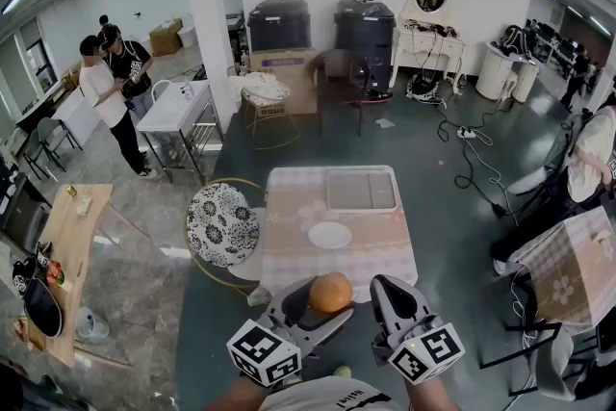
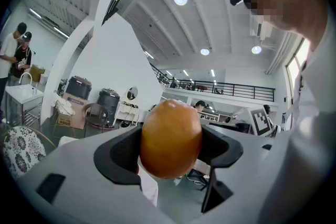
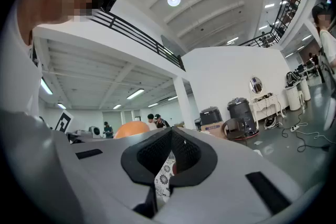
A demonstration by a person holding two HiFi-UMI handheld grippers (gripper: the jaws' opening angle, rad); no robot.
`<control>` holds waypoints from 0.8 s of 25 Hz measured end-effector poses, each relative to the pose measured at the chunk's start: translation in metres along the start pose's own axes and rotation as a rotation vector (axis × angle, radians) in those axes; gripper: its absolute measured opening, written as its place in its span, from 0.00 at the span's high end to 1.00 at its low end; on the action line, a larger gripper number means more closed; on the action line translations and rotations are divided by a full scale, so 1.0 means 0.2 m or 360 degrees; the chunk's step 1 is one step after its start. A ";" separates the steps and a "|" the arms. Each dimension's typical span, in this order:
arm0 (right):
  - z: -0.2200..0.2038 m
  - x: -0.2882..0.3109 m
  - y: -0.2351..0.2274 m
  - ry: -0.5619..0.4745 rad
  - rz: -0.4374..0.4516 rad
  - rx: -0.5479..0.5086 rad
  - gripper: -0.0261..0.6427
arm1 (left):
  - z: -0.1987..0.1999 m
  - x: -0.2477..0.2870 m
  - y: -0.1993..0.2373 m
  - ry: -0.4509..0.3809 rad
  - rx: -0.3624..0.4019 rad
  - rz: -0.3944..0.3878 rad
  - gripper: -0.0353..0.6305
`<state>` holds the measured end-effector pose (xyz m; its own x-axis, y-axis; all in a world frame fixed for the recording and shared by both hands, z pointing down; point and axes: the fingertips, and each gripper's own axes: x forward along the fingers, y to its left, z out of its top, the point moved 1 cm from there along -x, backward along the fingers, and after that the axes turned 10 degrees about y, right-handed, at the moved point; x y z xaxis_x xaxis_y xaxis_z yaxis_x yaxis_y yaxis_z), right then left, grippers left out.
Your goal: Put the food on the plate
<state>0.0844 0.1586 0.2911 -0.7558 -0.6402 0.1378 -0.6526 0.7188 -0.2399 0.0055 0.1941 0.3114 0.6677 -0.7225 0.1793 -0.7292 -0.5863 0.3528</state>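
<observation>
because the plate [image 1: 330, 235] sits on the table [image 1: 289, 207] well ahead of us, we hold the round orange food [image 2: 170, 139] clamped in the wide-spread jaws of our left gripper [image 1: 313, 306], our right gripper [image 3: 170, 157] closed on nothing

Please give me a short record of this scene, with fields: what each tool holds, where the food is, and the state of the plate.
left tool: shut on the orange, held up in the air by the near edge of the table
right tool: shut, nothing in it
plate: white, empty, on the checked table
tray: grey, beyond the plate
task state: orange not yet on the plate
</observation>
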 end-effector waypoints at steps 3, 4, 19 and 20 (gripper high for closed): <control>0.00 0.02 -0.03 -0.0009 -0.0008 -0.0006 0.94 | 0.00 0.04 0.02 0.0005 0.0011 -0.0008 0.42; 0.00 0.03 -0.04 -0.0008 -0.0009 -0.0006 0.94 | 0.00 0.04 0.03 0.0008 0.0010 -0.0009 0.42; 0.00 0.01 -0.06 -0.0035 0.0071 0.0095 0.94 | -0.02 0.05 0.08 0.0036 -0.0008 0.0024 0.42; 0.00 0.00 -0.06 -0.0038 0.0063 0.0086 0.94 | -0.02 0.05 0.09 0.0038 -0.0004 0.0035 0.42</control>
<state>0.0926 0.1489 0.2936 -0.7788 -0.6185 0.1042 -0.6180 0.7283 -0.2961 -0.0001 0.1772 0.3224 0.6548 -0.7264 0.2088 -0.7435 -0.5694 0.3508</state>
